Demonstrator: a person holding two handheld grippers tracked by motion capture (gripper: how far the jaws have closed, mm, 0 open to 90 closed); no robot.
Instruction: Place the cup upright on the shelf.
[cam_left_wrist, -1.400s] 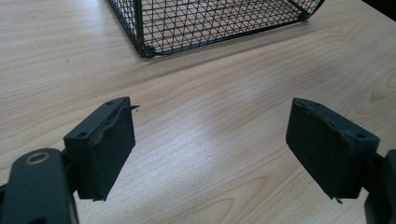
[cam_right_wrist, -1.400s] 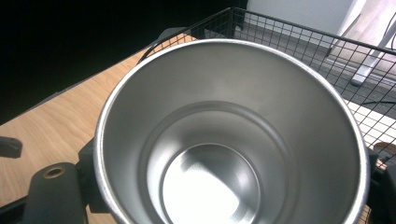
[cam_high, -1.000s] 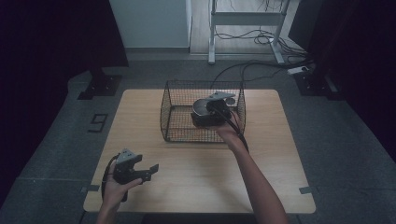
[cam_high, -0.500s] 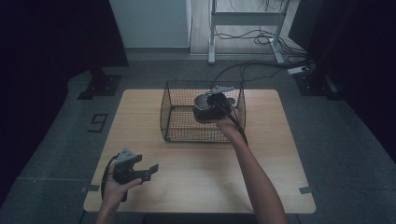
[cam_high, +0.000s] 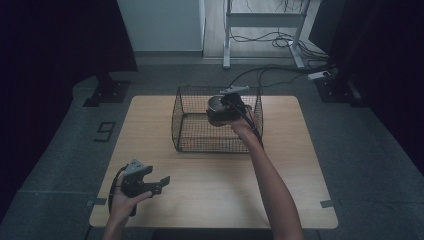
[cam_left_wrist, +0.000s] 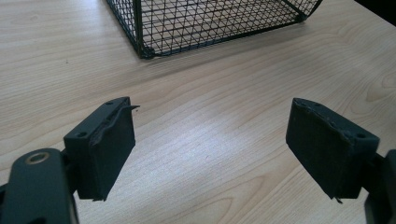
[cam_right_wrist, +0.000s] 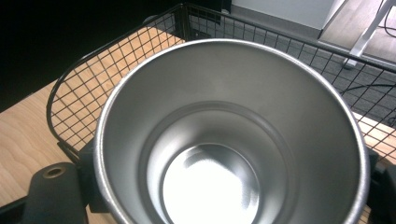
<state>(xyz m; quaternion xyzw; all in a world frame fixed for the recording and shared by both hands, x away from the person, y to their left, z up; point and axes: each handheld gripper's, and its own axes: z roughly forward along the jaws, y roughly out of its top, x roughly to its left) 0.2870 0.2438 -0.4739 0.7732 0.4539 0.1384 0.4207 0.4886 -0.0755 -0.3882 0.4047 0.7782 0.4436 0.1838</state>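
High view: R gripper clamps round metal cup above black wire-mesh basket on pale wood-grain table | L gripper view: L gripper jaws wide apart, empty, flat black pads | R gripper view: cup's brushed-steel inside, smooth rim.

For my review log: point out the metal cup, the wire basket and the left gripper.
metal cup (cam_right_wrist: 210, 177): right gripper view, inner floor.
wire basket (cam_high: 200, 145): high view, front wall.
left gripper (cam_left_wrist: 210, 149): left gripper view, between open jaws.
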